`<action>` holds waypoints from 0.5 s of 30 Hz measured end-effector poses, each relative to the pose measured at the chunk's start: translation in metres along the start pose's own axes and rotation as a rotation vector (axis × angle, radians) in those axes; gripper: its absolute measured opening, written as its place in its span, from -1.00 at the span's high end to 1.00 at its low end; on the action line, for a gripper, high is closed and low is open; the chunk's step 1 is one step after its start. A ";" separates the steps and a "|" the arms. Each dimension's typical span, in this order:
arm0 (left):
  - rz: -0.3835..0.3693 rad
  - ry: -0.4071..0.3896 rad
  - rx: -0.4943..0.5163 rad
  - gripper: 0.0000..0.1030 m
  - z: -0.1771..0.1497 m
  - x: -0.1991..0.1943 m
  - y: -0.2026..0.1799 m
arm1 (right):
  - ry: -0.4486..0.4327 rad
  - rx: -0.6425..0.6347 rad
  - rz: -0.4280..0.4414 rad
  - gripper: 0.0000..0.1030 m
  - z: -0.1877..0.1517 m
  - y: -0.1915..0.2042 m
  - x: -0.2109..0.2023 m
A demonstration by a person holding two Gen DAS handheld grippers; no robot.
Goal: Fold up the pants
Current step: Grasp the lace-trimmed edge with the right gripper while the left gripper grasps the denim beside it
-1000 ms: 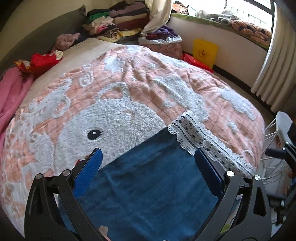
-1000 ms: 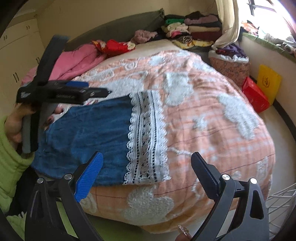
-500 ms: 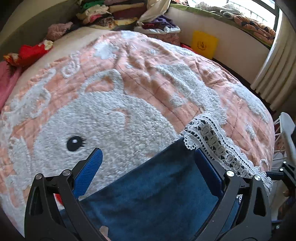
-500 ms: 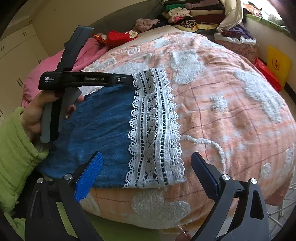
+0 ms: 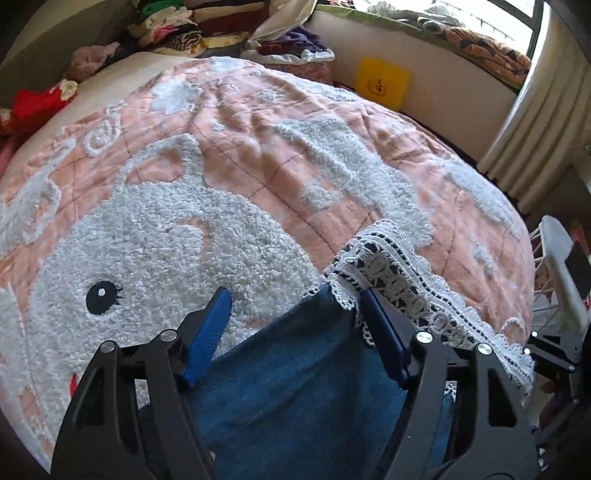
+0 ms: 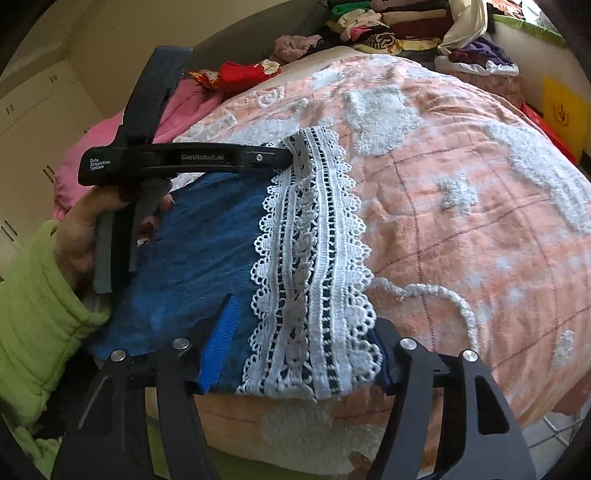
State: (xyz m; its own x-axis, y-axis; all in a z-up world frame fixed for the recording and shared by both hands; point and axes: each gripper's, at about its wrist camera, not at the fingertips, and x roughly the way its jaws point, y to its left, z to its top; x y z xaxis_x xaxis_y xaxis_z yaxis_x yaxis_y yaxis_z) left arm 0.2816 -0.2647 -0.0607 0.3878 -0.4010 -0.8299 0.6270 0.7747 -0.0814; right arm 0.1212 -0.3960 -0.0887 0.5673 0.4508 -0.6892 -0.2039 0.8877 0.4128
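Note:
Blue denim pants [image 5: 295, 387] with a white lace hem [image 5: 406, 291] lie flat on a pink and white bed blanket [image 5: 258, 129]. My left gripper [image 5: 295, 332] straddles the far corner of the hem end. Its jaws are closing, and the lace drapes over its right finger [image 5: 384, 339]. In the right wrist view the pants [image 6: 192, 236] and lace hem [image 6: 310, 266] sit between my right gripper's [image 6: 301, 350] closing jaws at the near corner. The pads do not pinch the cloth. A hand in a green sleeve [image 6: 33, 314] holds the left gripper [image 6: 284, 158].
Stacked folded clothes [image 5: 192, 26] sit at the head of the bed, with a red garment [image 5: 37, 103] and pink bedding [image 6: 92, 155] to the left. A yellow bag [image 5: 382, 83], a curtain [image 5: 535, 122] and a white rack [image 5: 561, 258] stand to the right.
Both grippers have come down onto the hem end of the pants. Their jaws have narrowed, and the lace corners now lie between them.

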 end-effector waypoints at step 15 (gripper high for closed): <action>-0.024 -0.026 0.066 0.56 -0.003 -0.003 -0.016 | -0.007 -0.046 0.057 0.44 0.000 0.003 -0.001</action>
State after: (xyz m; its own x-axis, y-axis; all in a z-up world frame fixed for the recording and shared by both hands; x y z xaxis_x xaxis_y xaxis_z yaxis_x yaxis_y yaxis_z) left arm 0.2684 -0.2744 -0.0592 0.3889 -0.4326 -0.8134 0.6794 0.7310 -0.0640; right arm 0.1203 -0.3943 -0.0866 0.5589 0.5003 -0.6613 -0.2723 0.8640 0.4235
